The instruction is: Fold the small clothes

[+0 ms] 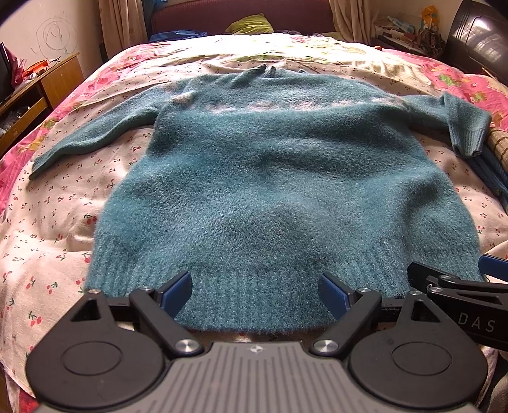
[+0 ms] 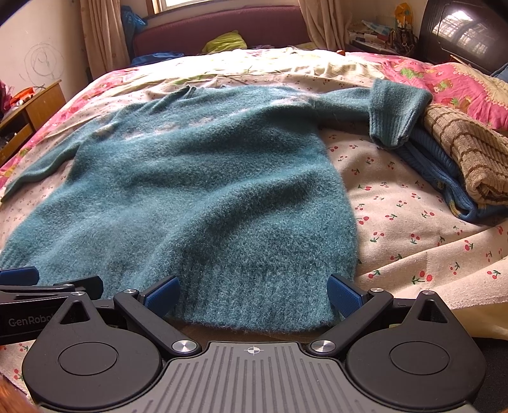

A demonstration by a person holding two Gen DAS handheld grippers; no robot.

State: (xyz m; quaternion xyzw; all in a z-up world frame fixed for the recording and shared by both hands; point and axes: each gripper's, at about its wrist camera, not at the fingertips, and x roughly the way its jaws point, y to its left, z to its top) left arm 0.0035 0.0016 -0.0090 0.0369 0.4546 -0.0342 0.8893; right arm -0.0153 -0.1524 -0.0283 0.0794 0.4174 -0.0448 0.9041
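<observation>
A fuzzy teal sweater (image 1: pixel 270 178) lies flat on the bed, neck at the far end, hem toward me. Its left sleeve (image 1: pixel 95 133) stretches out to the left; its right sleeve (image 1: pixel 457 120) is bent, with the cuff folded back. My left gripper (image 1: pixel 255 292) is open, its blue pads straddling the hem at the left-middle. My right gripper (image 2: pixel 254 294) is open over the hem's right corner of the sweater (image 2: pixel 190 190). Each gripper shows at the edge of the other's view: the right one (image 1: pixel 460 286), the left one (image 2: pixel 41 286).
The bed has a cherry-print sheet (image 2: pixel 412 222) over a pink floral quilt (image 2: pixel 444 82). Folded clothes, a blue knit (image 2: pixel 444 178) under a tan checked piece (image 2: pixel 470 152), lie at the right. A wooden cabinet (image 1: pixel 38 92) stands left; the headboard (image 1: pixel 241 16) is far.
</observation>
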